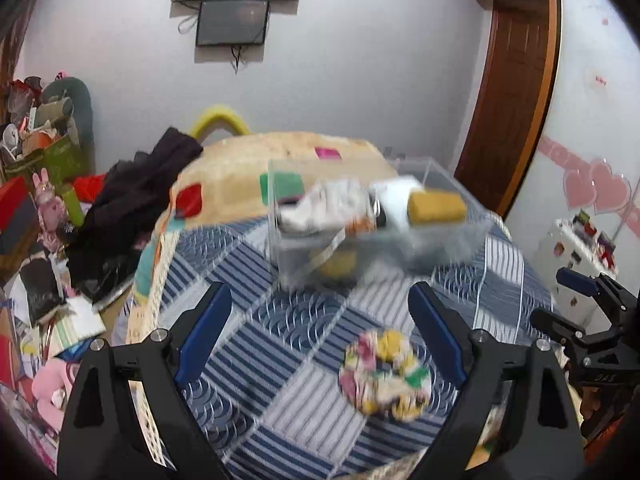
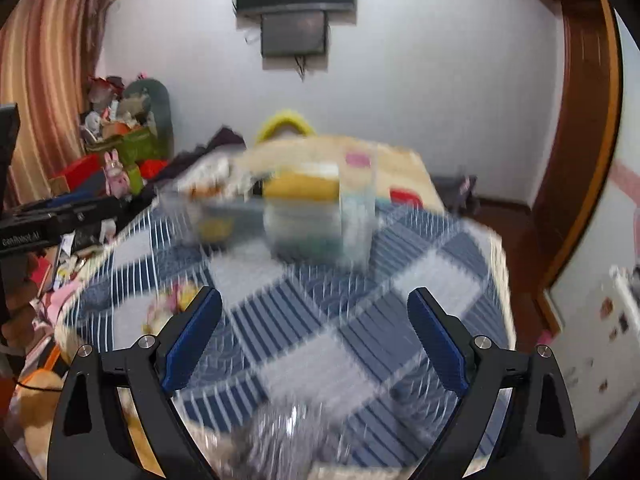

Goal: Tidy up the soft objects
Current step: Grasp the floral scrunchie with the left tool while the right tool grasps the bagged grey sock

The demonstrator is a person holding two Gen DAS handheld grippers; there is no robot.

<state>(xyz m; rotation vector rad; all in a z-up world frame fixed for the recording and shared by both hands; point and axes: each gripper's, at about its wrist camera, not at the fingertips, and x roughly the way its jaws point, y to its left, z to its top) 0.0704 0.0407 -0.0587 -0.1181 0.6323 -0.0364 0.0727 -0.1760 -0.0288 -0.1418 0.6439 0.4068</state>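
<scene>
A floral scrunchie [image 1: 385, 374] lies on the blue striped quilt [image 1: 288, 340], between the fingers of my left gripper [image 1: 322, 336], which is open and empty above it. A clear plastic box [image 1: 304, 216] stands further back, holding a white sock [image 1: 320, 210], a yellow sponge [image 1: 438, 208] and other soft items. My right gripper [image 2: 316, 336] is open and empty over the quilt [image 2: 320, 320]; it also shows at the right edge of the left wrist view [image 1: 592, 320]. The box [image 2: 316, 216] and the scrunchie [image 2: 172, 304] appear blurred in the right wrist view.
A beige patchwork blanket [image 1: 240, 176] and dark clothes [image 1: 136, 200] lie behind the box. Cluttered boxes and toys [image 1: 44, 160] fill the left side. A wooden door frame [image 1: 516, 88] and white cabinet [image 1: 576, 256] stand right. Something grey and blurred [image 2: 288, 440] lies near the quilt's front edge.
</scene>
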